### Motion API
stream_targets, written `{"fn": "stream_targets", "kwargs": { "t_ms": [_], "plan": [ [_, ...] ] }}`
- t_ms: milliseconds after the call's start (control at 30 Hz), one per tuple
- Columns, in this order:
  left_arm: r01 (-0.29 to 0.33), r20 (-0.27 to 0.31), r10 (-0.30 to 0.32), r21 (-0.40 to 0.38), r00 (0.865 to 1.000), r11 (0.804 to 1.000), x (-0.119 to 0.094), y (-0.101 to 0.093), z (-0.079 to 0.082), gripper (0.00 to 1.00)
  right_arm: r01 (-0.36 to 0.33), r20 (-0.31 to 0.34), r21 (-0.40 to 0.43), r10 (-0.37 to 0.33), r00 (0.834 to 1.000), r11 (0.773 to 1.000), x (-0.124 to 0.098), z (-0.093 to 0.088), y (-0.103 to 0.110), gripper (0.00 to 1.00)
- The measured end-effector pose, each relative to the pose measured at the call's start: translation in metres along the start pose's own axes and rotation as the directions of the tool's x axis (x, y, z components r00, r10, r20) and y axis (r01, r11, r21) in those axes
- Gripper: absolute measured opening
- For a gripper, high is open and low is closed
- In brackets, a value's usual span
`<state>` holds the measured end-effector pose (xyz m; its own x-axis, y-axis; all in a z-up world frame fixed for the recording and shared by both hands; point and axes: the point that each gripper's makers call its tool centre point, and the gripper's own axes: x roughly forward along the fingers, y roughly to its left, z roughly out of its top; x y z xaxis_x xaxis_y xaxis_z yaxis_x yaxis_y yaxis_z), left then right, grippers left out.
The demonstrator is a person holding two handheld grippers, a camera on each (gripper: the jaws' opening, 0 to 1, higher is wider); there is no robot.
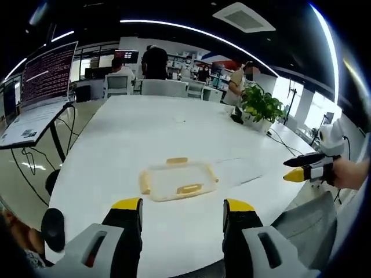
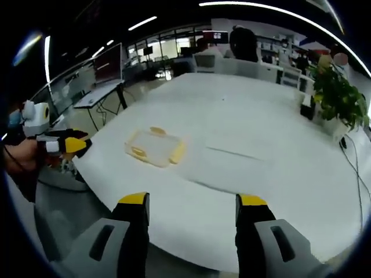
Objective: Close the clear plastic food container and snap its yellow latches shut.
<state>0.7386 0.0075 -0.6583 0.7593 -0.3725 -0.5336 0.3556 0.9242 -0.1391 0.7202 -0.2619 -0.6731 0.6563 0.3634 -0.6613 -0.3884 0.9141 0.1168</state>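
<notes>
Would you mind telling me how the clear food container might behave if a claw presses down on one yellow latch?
The clear food container looks empty and thin-walled, so it is probably light. It lies flat and low on the smooth white table, so it may slide rather than tip. Pressing one yellow latch may lift the far edge.

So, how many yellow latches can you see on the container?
3: in the left gripper view, far side, left end, near side. The right end is too blurred to tell.

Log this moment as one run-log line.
container: lid on, on white table | left gripper: open, empty | right gripper: open, empty
</notes>
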Motion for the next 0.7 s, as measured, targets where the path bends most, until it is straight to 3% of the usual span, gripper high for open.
{"fn": "stream_targets", "kwargs": {
  "t_ms": [167, 267, 700],
  "plan": [
    [0.024, -0.019, -0.024, 0.032, 1.0, 0.999, 0.007, 0.005, 0.003, 0.51, -0.037, -0.026, -0.026, 0.037, 0.999, 0.999, 0.01, 0.003, 0.004, 0.57],
    [0.074, -0.056, -0.071, 0.048, 0.996, 0.996, 0.013, 0.004, 0.001, 0.48, -0.053, -0.029, -0.028, 0.053, 0.998, 0.998, 0.014, 0.007, 0.008, 0.57],
    [0.107, -0.124, -0.093, 0.107, 0.988, 0.988, 0.028, 0.017, 0.001, 0.48, -0.108, -0.054, -0.058, 0.105, 0.993, 0.992, 0.034, 0.022, 0.011, 0.58]
  ]
}}
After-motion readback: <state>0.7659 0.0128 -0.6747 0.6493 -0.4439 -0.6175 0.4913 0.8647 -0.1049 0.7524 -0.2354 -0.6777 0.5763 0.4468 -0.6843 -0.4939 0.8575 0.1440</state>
